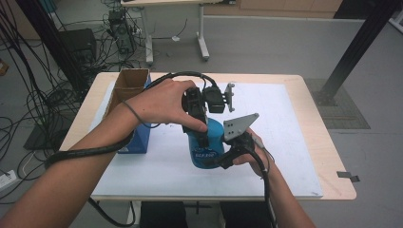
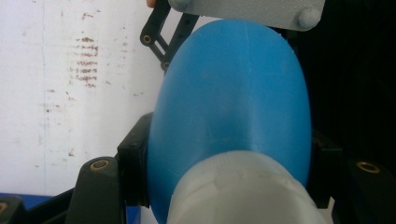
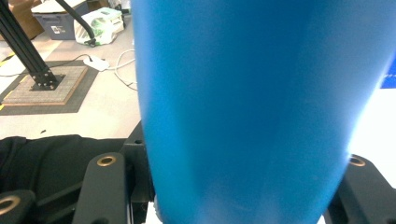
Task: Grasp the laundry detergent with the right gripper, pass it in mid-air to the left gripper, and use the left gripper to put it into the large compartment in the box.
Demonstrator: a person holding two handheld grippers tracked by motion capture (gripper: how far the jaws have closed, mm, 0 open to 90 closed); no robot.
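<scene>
Gripping the blue bottle (image 1: 207,148), the right gripper (image 1: 227,159) is pinching its body. The left gripper (image 1: 202,135) is pinching its white cap (image 2: 243,191) from above. Both grips look set; judging by that, unscrewing is left.

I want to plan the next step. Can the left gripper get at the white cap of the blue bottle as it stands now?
Probably yes. The left gripper comes from above, its jaws already shut on the blue bottle near the white cap. The right gripper holds the bottle's body lower down, leaving the top free.
</scene>
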